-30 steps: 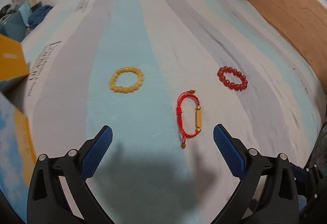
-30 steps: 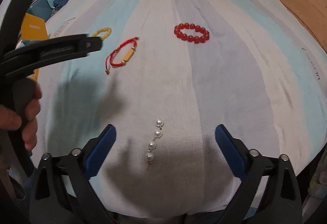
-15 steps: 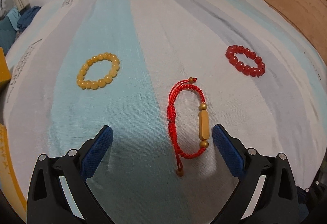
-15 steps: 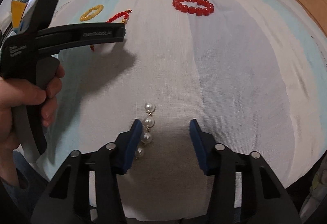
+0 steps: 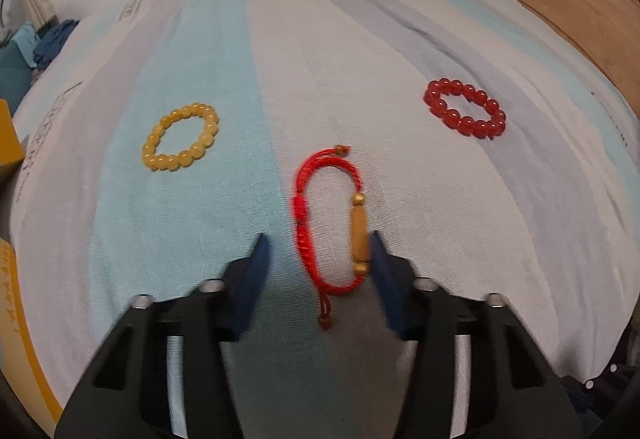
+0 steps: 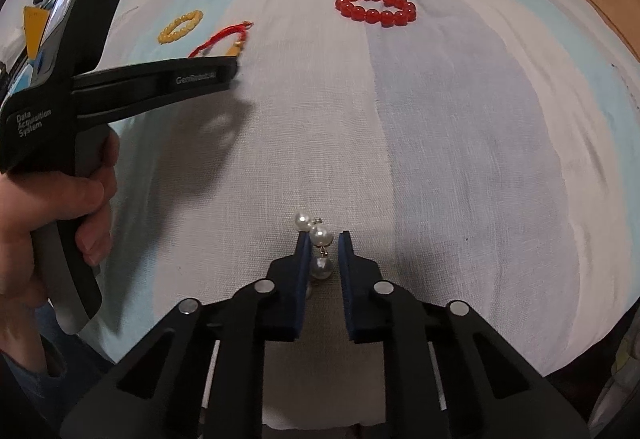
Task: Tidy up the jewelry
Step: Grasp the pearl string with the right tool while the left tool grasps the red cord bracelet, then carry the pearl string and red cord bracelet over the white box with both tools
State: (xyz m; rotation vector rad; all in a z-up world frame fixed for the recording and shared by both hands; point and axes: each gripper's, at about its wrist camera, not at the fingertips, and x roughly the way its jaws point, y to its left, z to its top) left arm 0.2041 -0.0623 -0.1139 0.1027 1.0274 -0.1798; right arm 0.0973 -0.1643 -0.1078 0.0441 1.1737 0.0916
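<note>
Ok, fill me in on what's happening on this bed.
A person is sorting jewelry laid out on a striped sheet, with a handheld tool in each hand. The left tool straddles the red cord bracelet, its jaws part open and not yet clamped. The right tool is nearly shut around the pearl strand, though a firm grip can't be confirmed. The yellow bead bracelet and red bead bracelet lie untouched farther up.
</note>
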